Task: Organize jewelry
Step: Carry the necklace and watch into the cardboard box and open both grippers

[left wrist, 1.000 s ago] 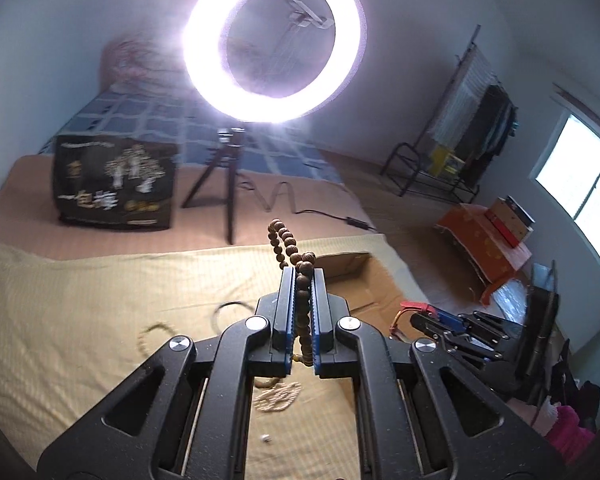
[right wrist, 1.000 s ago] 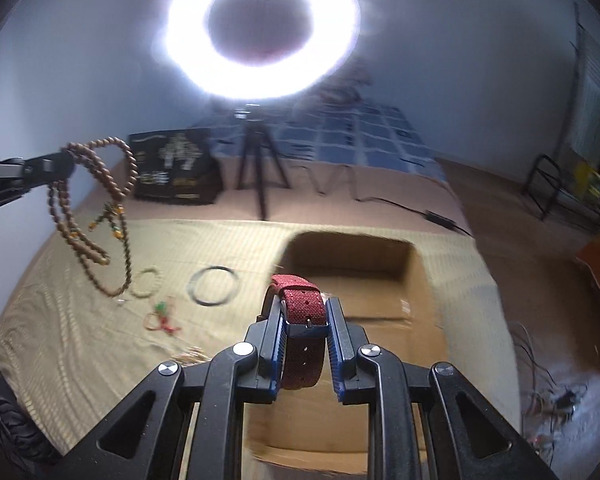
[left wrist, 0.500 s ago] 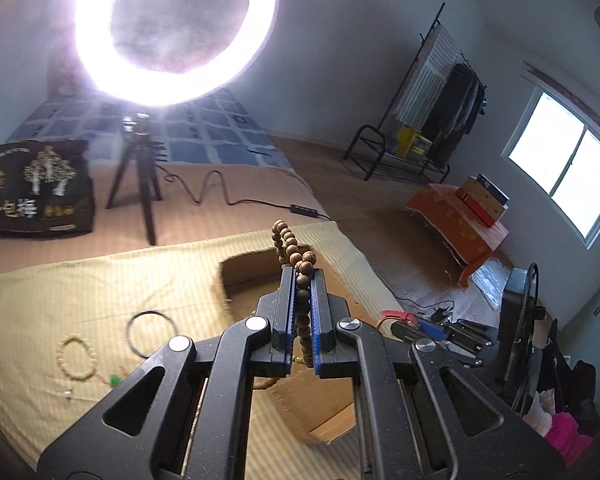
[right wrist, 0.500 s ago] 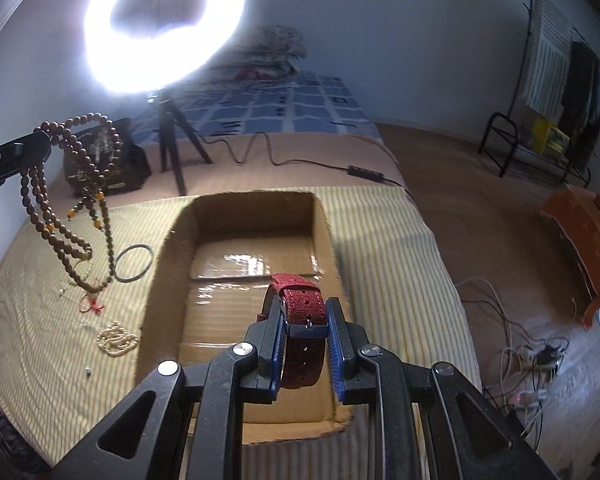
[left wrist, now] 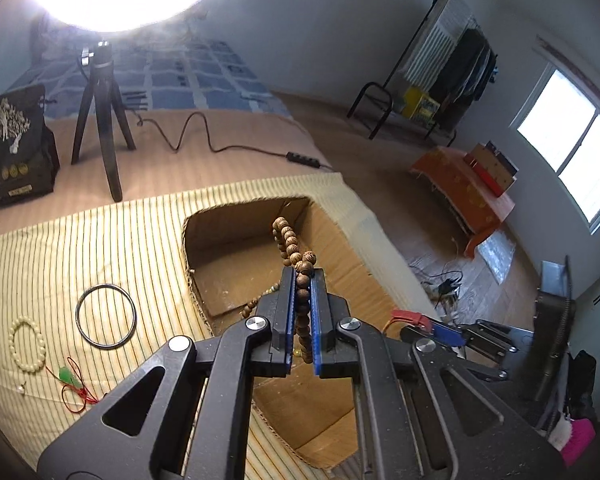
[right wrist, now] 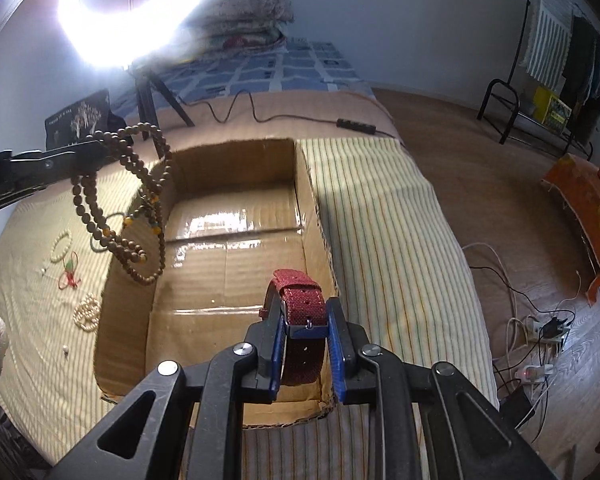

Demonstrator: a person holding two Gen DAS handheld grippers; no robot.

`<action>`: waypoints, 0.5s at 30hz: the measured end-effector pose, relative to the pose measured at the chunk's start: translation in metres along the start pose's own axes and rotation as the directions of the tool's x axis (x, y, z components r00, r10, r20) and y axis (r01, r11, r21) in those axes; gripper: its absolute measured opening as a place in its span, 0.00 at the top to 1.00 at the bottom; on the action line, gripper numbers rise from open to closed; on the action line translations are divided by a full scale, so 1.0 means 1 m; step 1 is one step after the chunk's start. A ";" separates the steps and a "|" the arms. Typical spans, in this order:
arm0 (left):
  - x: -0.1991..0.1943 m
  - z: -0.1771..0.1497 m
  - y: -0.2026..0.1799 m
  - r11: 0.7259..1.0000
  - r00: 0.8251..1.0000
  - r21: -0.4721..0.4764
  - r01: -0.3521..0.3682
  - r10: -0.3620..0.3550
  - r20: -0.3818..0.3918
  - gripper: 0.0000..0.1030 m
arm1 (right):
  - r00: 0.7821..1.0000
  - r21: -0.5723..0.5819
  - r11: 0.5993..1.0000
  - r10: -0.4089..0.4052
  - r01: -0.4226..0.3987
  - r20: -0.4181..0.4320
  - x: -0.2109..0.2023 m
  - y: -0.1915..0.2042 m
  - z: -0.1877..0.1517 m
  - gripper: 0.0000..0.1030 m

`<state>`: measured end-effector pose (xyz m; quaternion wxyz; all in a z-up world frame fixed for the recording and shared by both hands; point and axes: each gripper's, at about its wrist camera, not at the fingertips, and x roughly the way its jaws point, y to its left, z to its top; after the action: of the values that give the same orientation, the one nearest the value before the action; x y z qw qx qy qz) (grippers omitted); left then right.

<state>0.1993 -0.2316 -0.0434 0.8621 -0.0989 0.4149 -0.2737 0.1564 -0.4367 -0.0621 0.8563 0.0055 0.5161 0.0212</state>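
My left gripper is shut on a string of brown wooden beads and holds it above the open cardboard box. In the right wrist view the beads hang in loops from the left gripper over the box's left wall. My right gripper is shut on a red fabric watch strap, above the near right part of the box.
On the striped cloth left of the box lie a black ring, a cream bead bracelet, a red cord with a green charm and a pearl strand. A ring light on a tripod stands behind.
Both grippers have moved right and closer to the box. The beads now hang over the box's left side instead of over the cloth. The watch strap is now over the box's near right part.
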 end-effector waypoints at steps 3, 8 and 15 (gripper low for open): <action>0.007 -0.002 0.003 1.000 1.000 -0.006 -0.002 0.002 -0.021 0.96 | 1.000 -0.005 1.000 0.003 -0.003 -0.014 0.003 0.002 -0.002 0.82; 0.012 -0.002 0.007 1.000 0.998 -0.018 -0.005 0.004 -0.063 0.93 | 1.000 -0.018 1.000 -0.016 0.016 0.005 -0.001 0.005 -0.001 0.49; -0.007 0.000 0.010 1.000 0.999 0.000 -0.031 0.031 -0.031 0.71 | 0.999 -0.009 1.000 -0.009 0.009 0.048 -0.014 0.011 0.004 0.36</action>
<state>0.1999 -0.2193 -0.0429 0.8597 -0.0887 0.4297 -0.2617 0.1537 -0.4265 -0.0477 0.8684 -0.0004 0.4954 0.0197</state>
